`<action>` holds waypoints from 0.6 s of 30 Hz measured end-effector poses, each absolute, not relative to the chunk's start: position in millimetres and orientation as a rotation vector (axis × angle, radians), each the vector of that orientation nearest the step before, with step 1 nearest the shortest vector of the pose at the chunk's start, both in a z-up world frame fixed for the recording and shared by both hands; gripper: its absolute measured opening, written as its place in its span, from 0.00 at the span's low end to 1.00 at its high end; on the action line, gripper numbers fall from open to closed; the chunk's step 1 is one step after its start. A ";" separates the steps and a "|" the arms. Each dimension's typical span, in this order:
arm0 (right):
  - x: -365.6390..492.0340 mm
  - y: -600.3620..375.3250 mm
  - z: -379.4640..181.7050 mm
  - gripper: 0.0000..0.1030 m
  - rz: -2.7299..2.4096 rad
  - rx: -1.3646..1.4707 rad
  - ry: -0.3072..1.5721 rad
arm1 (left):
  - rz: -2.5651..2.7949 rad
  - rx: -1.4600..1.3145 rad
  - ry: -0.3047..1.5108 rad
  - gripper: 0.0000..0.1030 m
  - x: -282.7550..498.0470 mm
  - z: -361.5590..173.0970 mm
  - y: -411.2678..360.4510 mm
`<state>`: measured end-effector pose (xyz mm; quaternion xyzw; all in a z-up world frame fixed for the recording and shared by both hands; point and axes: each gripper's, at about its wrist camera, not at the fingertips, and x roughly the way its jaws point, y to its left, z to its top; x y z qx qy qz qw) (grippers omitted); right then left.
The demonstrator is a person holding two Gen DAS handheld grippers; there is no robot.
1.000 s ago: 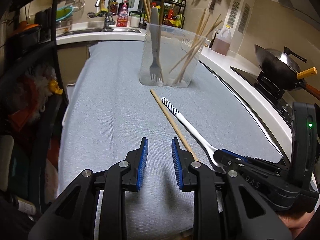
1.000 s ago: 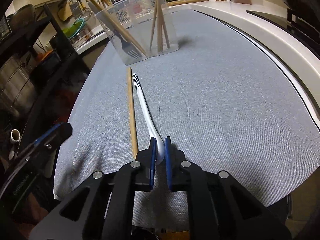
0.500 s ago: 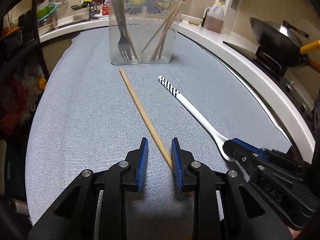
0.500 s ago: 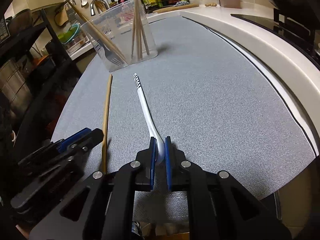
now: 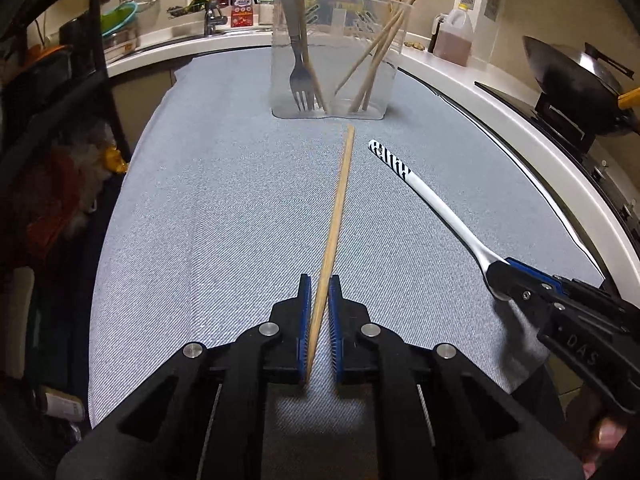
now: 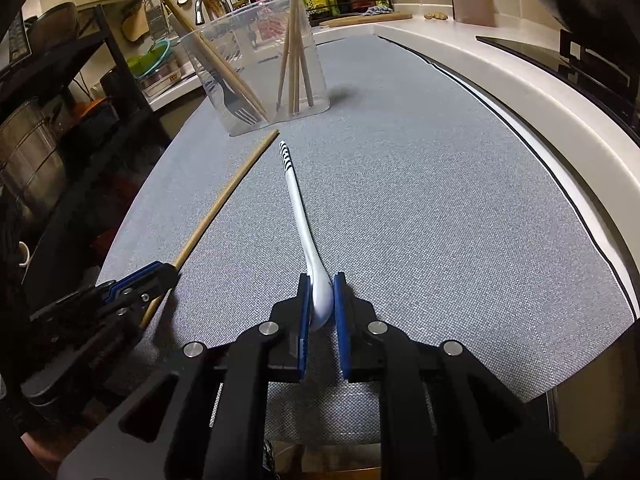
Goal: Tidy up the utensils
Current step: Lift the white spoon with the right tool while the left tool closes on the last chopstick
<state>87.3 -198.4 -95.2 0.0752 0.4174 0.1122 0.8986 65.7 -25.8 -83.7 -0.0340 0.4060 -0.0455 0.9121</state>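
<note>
A wooden chopstick (image 5: 338, 216) lies on the grey mat, pointing at a clear plastic holder (image 5: 340, 52). My left gripper (image 5: 319, 280) has closed around its near end. A white spoon (image 6: 298, 204) with a black-striped handle lies to the right of the chopstick (image 6: 224, 200). My right gripper (image 6: 322, 280) is shut on the spoon's bowl, which rests on the mat. The spoon also shows in the left wrist view (image 5: 432, 200), with the right gripper (image 5: 504, 268) on it. The holder (image 6: 256, 68) holds a fork and several chopsticks.
A grey mat (image 5: 224, 200) covers the counter. A wok (image 5: 572, 80) sits on the stove at right. An oil jug (image 5: 454, 36) stands at the back right, a sink and tap (image 5: 204, 0) at the back left. A black shelf rack (image 6: 60, 120) stands left.
My left gripper swung right, lined up with the chopstick and closed its jaws around the near end. My right gripper stayed shut on the spoon.
</note>
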 end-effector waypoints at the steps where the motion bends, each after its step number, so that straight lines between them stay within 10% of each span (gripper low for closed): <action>1: 87.0 -197.0 -95.3 0.14 0.228 0.146 0.860 | -0.092 -0.063 0.834 0.09 64.4 -83.8 -26.3; 18: 84.3 -203.8 -94.8 0.11 0.128 0.108 0.824 | -0.077 -0.064 0.829 0.06 62.6 -84.7 -29.2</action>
